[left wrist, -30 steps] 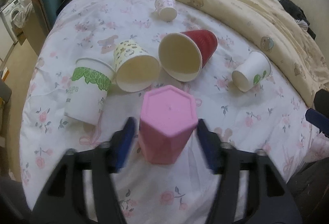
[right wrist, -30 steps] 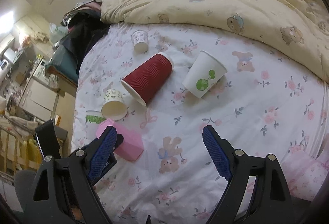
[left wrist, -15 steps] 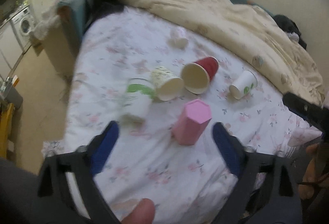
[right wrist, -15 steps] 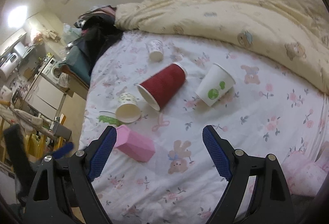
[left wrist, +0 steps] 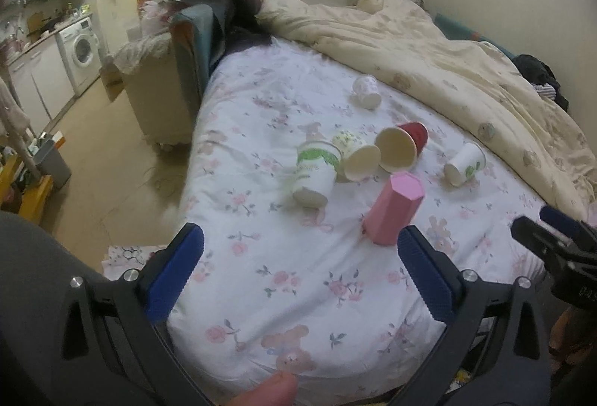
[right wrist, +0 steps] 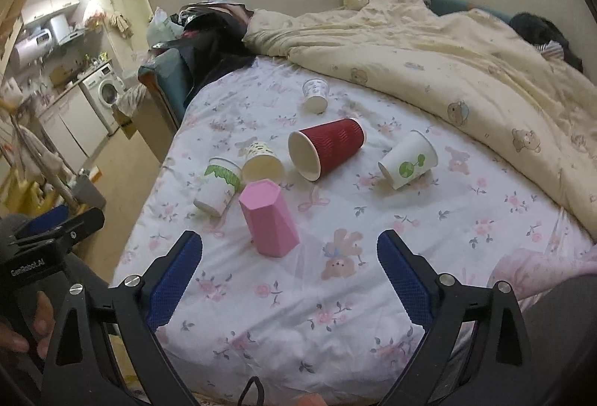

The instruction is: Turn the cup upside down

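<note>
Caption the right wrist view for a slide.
Open right gripper above the bed; pink cup upside down among paper cups.

A floral-sheeted bed (right wrist: 335,294) carries a pink cup (right wrist: 268,223) standing inverted, five paper cups lying tipped, and a cream duvet (right wrist: 429,47)

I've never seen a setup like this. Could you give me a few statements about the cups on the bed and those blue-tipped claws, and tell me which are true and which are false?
1. The pink hexagonal cup stands mouth down on the floral sheet. True.
2. The left gripper is clamped around the pink cup. False: it is open, and the cup stands free beyond its fingers.
3. The red ribbed cup stands upright. False: it lies on its side, its open mouth showing.
4. The right gripper holds nothing. True.
5. The white cup with green leaves lies to the right of the red cup in the right wrist view. True.
</note>
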Tool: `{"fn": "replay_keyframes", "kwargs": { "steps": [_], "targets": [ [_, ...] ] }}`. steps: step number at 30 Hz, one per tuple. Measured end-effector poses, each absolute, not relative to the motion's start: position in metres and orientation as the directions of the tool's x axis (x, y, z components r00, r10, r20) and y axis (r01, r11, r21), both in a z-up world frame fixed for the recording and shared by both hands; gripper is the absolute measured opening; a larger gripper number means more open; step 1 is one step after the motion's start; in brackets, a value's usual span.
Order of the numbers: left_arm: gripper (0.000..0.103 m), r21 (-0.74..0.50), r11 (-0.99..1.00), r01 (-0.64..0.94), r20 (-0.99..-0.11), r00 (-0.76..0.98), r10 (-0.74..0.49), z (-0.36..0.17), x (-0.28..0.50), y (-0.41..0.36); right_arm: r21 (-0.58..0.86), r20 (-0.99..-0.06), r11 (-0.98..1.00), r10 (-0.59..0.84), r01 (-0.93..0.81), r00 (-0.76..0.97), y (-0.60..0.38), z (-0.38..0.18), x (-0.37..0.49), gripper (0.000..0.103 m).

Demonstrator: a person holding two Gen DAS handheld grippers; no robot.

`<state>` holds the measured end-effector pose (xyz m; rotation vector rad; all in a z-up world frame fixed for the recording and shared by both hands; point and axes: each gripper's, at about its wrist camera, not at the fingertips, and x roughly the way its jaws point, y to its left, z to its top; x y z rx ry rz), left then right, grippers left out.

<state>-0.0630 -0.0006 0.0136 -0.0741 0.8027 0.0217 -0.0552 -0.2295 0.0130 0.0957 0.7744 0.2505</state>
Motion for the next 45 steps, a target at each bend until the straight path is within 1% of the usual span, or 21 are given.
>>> {"fn": "replay_keyframes", "kwargs": {
  "steps": [7,15,36,45],
  "targets": [
    [0.103,-0.017,0.998,-0.054,-0.730,0.683,0.025,-0.003,-0.059,-0.015,0.160,-0.682,0.975,0.221,-0.153,0.697,-0.226,0.000,-0.050,0.097],
    [0.103,-0.048,0.997,-0.068,-0.719,0.695,0.013,-0.001,-0.060,-0.010,0.163,-0.682,0.977,0.212,-0.137,0.700,-0.232,-0.003,-0.047,0.097],
    [0.103,-0.056,0.996,-0.071,-0.709,0.706,0.011,0.001,-0.059,-0.009,0.152,-0.683,0.975,0.223,-0.164,0.695,-0.222,0.000,-0.051,0.097],
    [0.103,-0.068,0.994,-0.080,-0.727,0.687,0.005,-0.002,-0.058,-0.008,0.152,-0.689,0.975,0.222,-0.162,0.690,-0.222,-0.001,-0.051,0.097]
  ]
}}
